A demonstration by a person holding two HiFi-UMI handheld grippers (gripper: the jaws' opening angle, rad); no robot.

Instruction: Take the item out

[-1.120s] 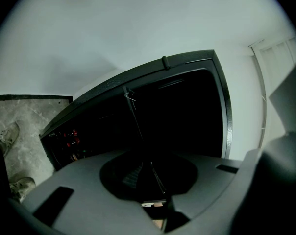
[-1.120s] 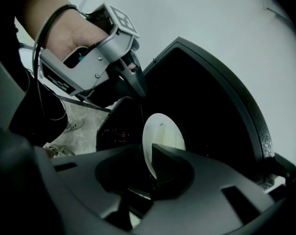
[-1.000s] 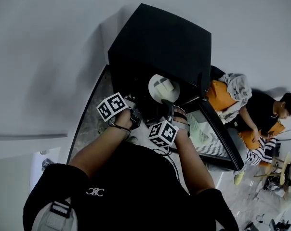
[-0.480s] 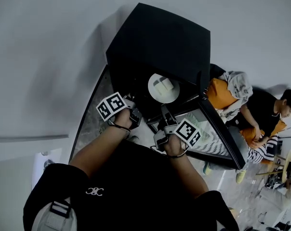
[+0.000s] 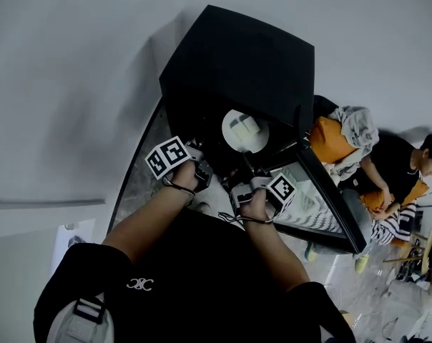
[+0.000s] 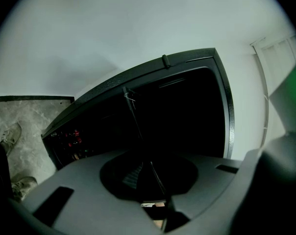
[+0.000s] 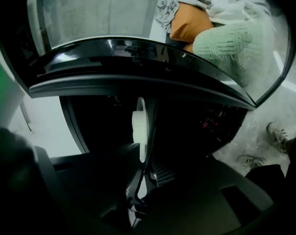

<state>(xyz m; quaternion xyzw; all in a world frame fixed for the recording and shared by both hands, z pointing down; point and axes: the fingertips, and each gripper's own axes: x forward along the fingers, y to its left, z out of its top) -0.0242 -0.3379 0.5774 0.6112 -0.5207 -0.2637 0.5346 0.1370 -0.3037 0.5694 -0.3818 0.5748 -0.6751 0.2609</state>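
A black oven stands open, its glass door swung down to the right. Inside lies a white plate with two pale pieces on it. My right gripper reaches into the opening just below the plate. In the right gripper view the plate shows edge-on, and its rim runs down between the jaws of that gripper, which look shut on it. My left gripper stays at the opening's left front. In its own view, the left gripper faces the dark cavity, jaws lost in shadow.
A person in black sits on the floor at the right, beside an orange cushion and grey clothes. Marbled floor and shoes show beside the oven. The open door arches over the right gripper.
My right gripper has turned, its marker cube swinging out to the right, and its jaws have gone in to the plate's near rim. The left gripper has stayed put.
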